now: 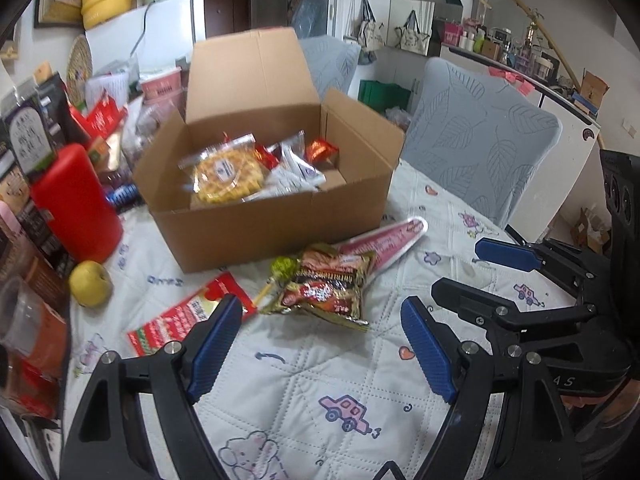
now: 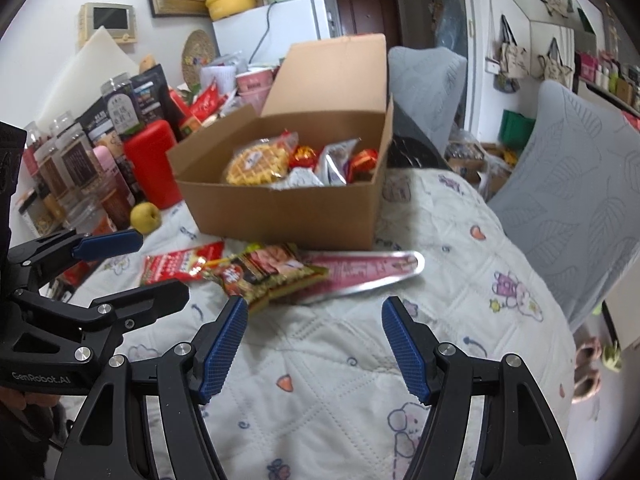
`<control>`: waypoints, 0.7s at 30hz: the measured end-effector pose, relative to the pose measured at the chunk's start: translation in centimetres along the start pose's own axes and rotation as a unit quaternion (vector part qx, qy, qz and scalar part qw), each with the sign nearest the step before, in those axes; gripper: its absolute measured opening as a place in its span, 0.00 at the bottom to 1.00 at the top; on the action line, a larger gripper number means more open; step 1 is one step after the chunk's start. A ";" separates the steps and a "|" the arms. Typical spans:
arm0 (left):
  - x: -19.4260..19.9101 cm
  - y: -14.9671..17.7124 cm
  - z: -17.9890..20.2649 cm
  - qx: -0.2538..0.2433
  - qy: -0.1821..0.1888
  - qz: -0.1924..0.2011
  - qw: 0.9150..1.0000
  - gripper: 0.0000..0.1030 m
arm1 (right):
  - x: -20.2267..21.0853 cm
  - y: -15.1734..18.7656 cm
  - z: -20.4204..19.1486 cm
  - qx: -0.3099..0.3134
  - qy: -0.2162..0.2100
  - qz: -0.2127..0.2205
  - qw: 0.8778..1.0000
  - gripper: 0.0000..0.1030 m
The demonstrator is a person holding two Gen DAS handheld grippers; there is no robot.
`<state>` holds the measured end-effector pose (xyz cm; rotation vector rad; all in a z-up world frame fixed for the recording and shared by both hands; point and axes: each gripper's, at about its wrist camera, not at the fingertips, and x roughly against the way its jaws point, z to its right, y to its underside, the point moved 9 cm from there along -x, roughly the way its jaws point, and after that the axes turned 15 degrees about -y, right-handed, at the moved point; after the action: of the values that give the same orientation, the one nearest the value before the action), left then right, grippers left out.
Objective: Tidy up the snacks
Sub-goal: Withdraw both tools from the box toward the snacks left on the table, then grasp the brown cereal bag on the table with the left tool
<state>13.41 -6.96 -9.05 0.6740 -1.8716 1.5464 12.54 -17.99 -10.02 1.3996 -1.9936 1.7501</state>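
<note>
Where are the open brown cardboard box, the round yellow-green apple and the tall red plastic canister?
Open brown cardboard box (image 1: pixel 276 236): left wrist view, front wall.
Round yellow-green apple (image 1: pixel 90 282): left wrist view, middle of the fruit.
Tall red plastic canister (image 2: pixel 154 162): right wrist view, its side.

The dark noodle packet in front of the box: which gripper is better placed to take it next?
Probably right. The right gripper, open, has the noodle packet just beyond its left fingertip; the left gripper, also open, sits nearer the red packet.
</note>
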 end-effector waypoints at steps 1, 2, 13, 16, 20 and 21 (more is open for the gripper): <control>-0.4 0.1 0.1 0.000 0.002 -0.003 1.000 0.80 | -0.2 0.2 0.3 -0.002 0.002 -0.002 1.000 0.68; -0.8 0.1 0.3 -0.001 0.003 -0.007 1.000 0.80 | -0.3 0.2 0.5 -0.004 0.003 -0.004 1.000 0.68; -4.5 0.0 1.7 -0.016 0.010 -0.030 0.999 0.80 | -1.3 0.8 3.6 -0.017 0.021 -0.017 0.999 0.68; -5.5 0.0 2.1 -0.022 0.012 -0.040 0.999 0.80 | -1.6 0.7 4.2 -0.020 0.022 -0.020 0.999 0.68; -6.9 0.0 2.4 -0.029 0.018 -0.055 0.998 0.80 | -1.9 0.6 4.9 -0.023 0.023 -0.024 0.999 0.68; -7.3 0.1 2.6 -0.031 0.021 -0.061 0.997 0.80 | -2.0 0.6 5.1 -0.024 0.023 -0.025 0.999 0.68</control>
<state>17.99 -9.48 -14.78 0.7074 -1.8064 1.4089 15.52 -21.28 -13.30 1.3692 -1.9475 1.6873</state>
